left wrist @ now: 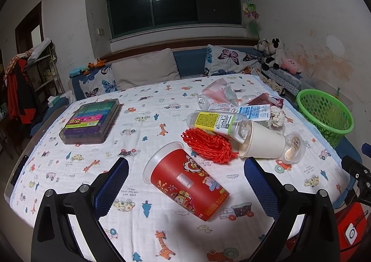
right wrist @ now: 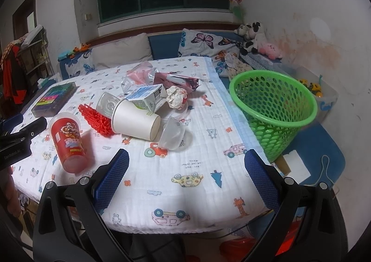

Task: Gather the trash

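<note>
Left wrist view: the left gripper (left wrist: 186, 183) hangs wide open over the red cup (left wrist: 186, 186), which lies on its side on the cloth (left wrist: 148, 122) between the fingers — untouched. The right gripper (right wrist: 186, 176) is also spread wide, empty, above bare cloth, with the trash pile — paper cup (right wrist: 135, 120), carton (right wrist: 148, 97), paper ball (right wrist: 176, 96) — ahead and the green basket (right wrist: 273, 99) just off the table's right edge.

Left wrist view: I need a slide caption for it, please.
Open left gripper hovers over a tipped red cup on the cartoon-print table, with more litter and a green basket beyond.
</note>
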`<action>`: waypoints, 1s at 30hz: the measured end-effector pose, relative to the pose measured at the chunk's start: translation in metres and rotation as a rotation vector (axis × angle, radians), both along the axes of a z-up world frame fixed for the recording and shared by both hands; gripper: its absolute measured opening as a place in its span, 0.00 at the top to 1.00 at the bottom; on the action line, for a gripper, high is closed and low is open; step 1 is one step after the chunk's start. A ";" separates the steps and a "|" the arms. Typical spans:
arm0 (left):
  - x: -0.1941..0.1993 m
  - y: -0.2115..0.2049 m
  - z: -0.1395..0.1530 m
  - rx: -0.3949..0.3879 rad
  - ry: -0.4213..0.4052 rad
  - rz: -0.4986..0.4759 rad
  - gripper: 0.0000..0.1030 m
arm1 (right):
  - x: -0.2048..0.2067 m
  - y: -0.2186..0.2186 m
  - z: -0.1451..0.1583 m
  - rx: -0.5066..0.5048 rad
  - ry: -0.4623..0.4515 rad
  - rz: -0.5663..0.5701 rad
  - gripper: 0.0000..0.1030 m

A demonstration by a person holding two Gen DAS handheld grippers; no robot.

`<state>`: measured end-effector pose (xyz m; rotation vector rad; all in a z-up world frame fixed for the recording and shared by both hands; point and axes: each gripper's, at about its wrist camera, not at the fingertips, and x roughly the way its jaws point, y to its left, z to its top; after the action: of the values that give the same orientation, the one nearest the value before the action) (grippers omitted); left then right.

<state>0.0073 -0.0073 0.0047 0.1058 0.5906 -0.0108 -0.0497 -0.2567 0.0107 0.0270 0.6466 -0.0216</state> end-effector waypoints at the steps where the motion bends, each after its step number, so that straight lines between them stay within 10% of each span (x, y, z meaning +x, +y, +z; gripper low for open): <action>1: 0.000 0.000 0.000 -0.001 0.000 0.000 0.06 | 0.000 0.000 0.000 0.000 -0.001 0.000 0.04; 30: 0.002 0.003 -0.001 -0.005 0.004 0.003 0.06 | 0.004 -0.002 -0.002 0.008 0.001 -0.003 0.04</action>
<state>0.0097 -0.0039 0.0038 0.0997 0.5948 -0.0099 -0.0456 -0.2582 0.0084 0.0355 0.6480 -0.0216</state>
